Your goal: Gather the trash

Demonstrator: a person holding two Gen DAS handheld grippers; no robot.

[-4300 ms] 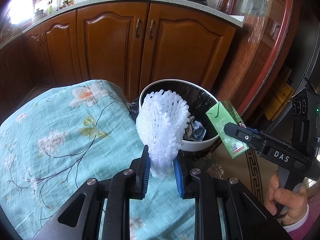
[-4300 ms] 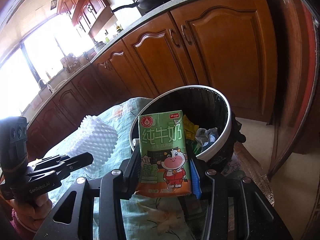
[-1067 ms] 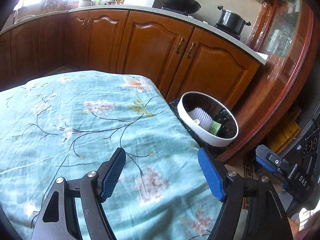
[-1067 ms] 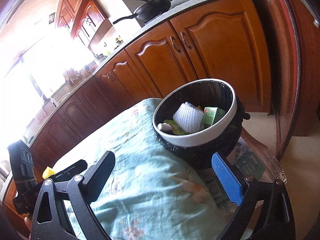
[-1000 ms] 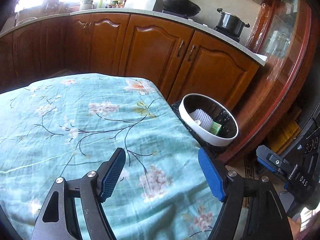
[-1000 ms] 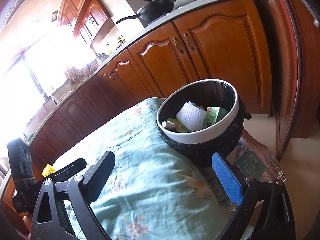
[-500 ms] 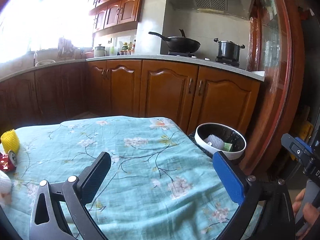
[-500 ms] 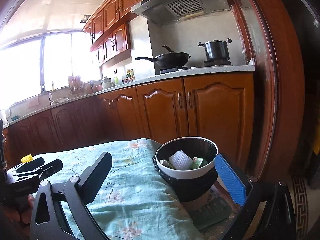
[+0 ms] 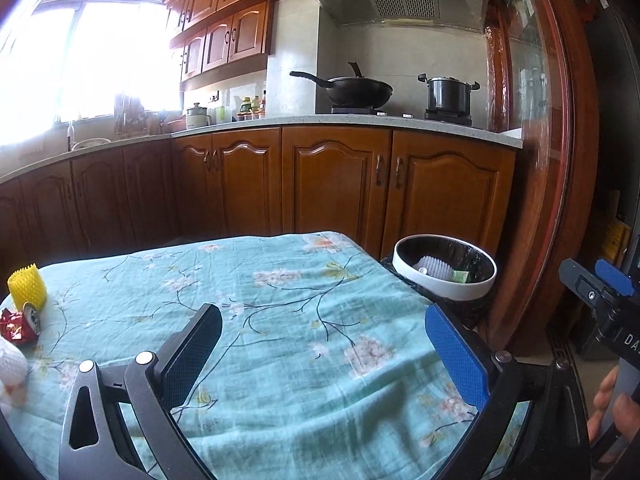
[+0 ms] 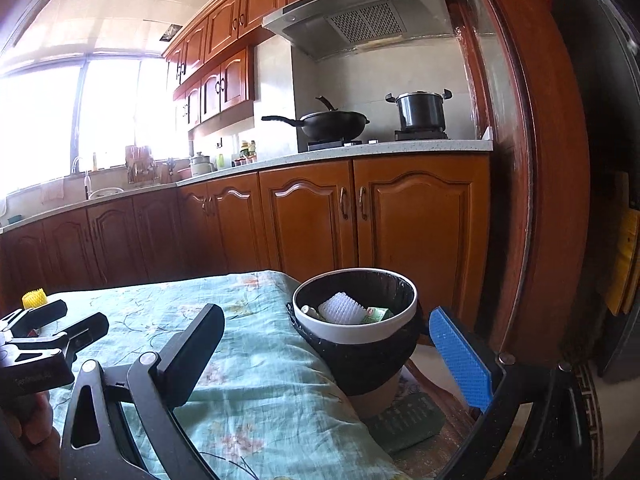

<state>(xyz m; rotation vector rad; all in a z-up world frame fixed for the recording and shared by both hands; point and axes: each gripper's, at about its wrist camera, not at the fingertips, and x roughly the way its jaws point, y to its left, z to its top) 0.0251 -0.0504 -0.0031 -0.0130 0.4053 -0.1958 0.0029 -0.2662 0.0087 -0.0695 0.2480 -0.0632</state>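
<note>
Though hidden rightward, red can [image 9: 18,326] leftward

A floral teal cloth [image 9: 280,320] covers the table. At its left edge lie a yellow foam net [image 9: 27,289], a crushed red can [image 9: 18,326] and white foam [image 9: 11,372].

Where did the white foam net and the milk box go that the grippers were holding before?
Both were let go into the trash bin: the white foam net and milk carton lie inside. Each hand-held gripper, left and right, is open and pulled back. The bin stayed put.
</note>
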